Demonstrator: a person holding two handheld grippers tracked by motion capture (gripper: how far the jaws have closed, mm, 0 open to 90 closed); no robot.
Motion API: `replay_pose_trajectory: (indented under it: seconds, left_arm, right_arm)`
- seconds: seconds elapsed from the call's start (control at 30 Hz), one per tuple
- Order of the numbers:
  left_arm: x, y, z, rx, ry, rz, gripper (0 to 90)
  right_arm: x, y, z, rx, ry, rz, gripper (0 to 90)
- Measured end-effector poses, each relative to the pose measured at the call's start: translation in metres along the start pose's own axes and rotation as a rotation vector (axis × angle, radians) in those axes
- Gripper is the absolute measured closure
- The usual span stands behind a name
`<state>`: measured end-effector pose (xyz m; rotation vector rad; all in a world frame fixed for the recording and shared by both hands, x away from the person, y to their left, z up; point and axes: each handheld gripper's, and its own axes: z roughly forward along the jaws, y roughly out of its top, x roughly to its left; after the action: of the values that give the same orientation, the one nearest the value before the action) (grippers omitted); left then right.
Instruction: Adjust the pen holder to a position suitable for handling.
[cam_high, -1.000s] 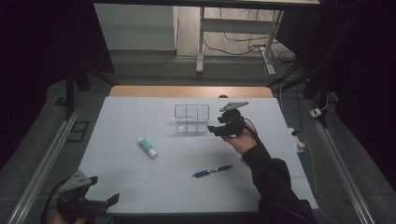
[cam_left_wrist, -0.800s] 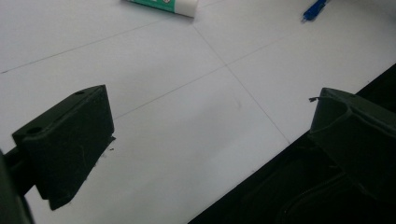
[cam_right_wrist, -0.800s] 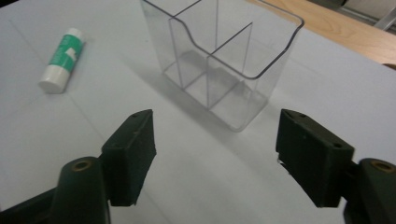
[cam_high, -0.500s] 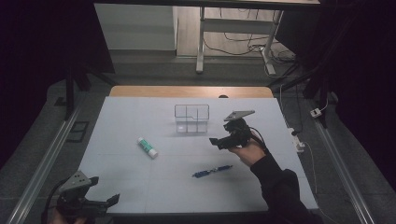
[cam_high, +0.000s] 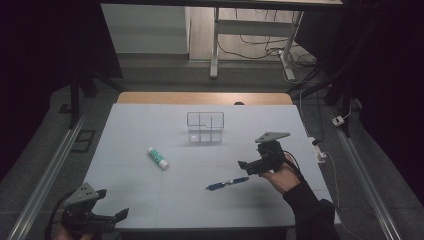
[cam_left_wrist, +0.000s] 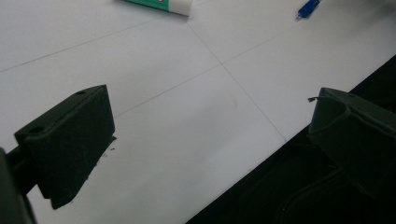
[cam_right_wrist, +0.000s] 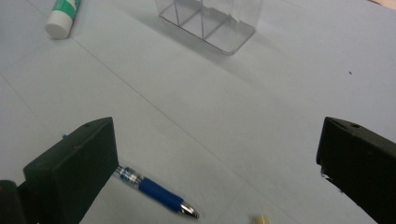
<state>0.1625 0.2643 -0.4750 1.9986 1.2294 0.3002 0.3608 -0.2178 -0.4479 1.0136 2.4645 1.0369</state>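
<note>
Claws, left and right, gape wide, holding nothing.

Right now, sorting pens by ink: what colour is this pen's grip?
Blue; the pen shows best in the right gripper view.

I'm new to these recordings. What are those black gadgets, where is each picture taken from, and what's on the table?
A person holds a two-jaw hand-held gripper in each hand. The high view looks down from above the person's side: the left hand-held gripper is at the near left table edge, the right hand-held gripper hangs by a blue pen. The other two pictures come from cameras riding on each gripper, looking along its black jaws. On the white table lie the pen, a green-and-white glue stick and a clear divided box. Both sets of jaws stand wide apart, holding nothing.
</note>
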Motion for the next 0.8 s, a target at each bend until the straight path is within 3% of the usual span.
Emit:
replay_pose_trajectory:
  seconds: [0.37,0.8]
  left_arm:
    - [0.000,0.000,0.000,0.000,-0.003,0.000,0.2]
    - [0.000,0.000,0.000,0.004,0.001,0.002,0.3]
  right_arm:
    - [-0.006,-0.027,-0.015,0.021,-0.043,0.011,0.0]
    - [-0.014,-0.046,-0.023,0.058,-0.070,0.031,0.0]
